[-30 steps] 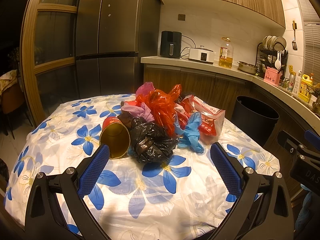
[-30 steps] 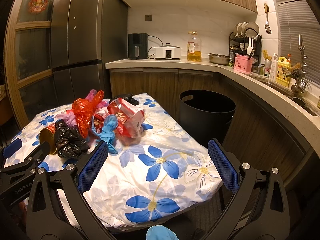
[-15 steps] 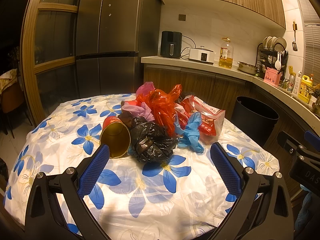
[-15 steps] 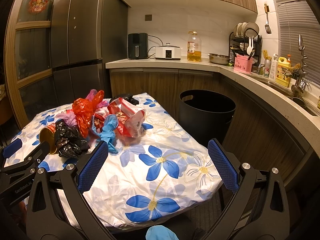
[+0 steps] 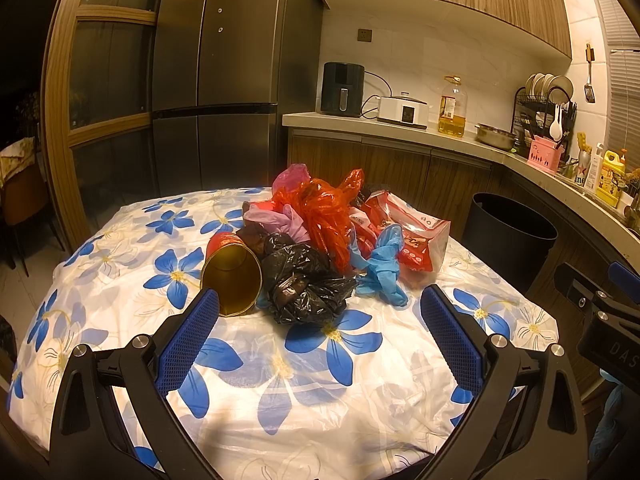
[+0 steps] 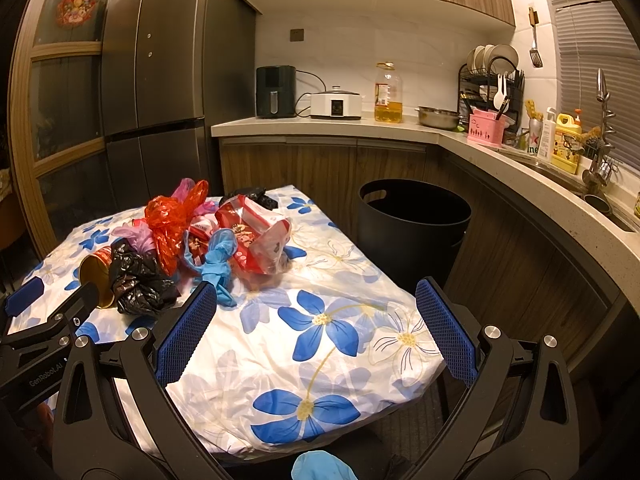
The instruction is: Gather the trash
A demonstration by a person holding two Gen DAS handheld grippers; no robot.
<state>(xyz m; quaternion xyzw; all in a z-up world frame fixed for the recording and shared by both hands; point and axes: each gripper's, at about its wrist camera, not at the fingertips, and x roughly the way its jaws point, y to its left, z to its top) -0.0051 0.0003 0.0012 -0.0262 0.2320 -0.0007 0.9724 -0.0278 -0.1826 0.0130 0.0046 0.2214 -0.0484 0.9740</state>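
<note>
A heap of trash lies mid-table: a gold-lined red paper cup (image 5: pixel 232 276) on its side, a crumpled black bag (image 5: pixel 304 284), an orange-red bag (image 5: pixel 324 212), a pink bag (image 5: pixel 276 220), a blue glove (image 5: pixel 382 264) and a red snack packet (image 5: pixel 404 232). My left gripper (image 5: pixel 320 326) is open just short of the black bag, empty. My right gripper (image 6: pixel 316 320) is open over the table's near right part, empty, with the blue glove (image 6: pixel 218 260) and snack packet (image 6: pixel 260 240) ahead left. A black trash bin (image 6: pixel 412 228) stands right of the table.
The table wears a white cloth with blue flowers (image 5: pixel 332 344). A kitchen counter (image 6: pixel 360 124) with an air fryer, a cooker, an oil bottle and a dish rack runs behind and to the right. A tall fridge (image 5: pixel 216 80) stands behind the table.
</note>
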